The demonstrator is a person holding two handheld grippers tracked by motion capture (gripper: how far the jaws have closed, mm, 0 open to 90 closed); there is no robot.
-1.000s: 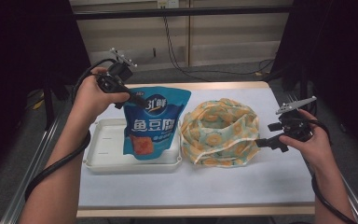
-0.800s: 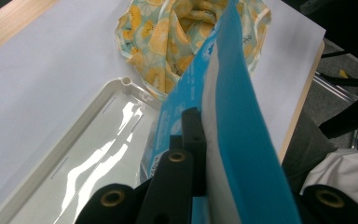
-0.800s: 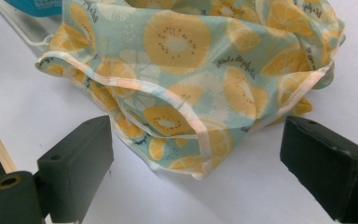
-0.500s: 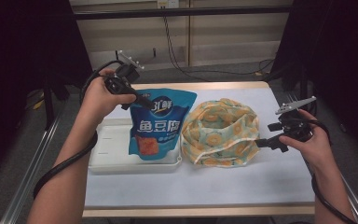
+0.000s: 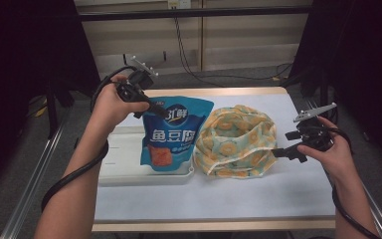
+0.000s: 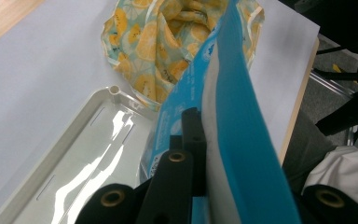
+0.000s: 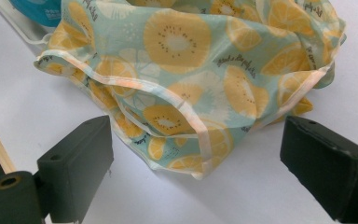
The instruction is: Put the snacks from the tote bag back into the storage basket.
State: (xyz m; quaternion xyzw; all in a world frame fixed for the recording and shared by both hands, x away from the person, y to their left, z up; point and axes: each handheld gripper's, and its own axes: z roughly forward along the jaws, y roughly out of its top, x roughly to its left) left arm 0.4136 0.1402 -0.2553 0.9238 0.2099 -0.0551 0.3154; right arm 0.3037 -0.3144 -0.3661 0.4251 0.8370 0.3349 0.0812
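While the blue snack pouch hangs upright with its bottom edge over the white tray, the left hand-held gripper pinches its top left corner, jaws clamped on the sealed edge, as the left gripper view shows at close range. Held by one corner like this, the pouch can dangle free of the tray and swing right toward the fruit-print cloth bag, which sits slumped on the worktop just to the right of the tray, its mouth gaping upward. That looks like the point of the arrangement: pouch lifted out of the tray, bag waiting beside it to receive it.

On the right, the right hand-held gripper sits low at the bag's near right edge with its jaws spread wide and nothing between them; in the right gripper view the bag's piped hem lies in the gap but is not touched. I judge it is placed there to catch the rim and hold the opening steady.

Raised above the far left of the worktop, the left hand has its forearm angling up from the near left. Lower and nearly level, the right hand points its tool left toward the bag.
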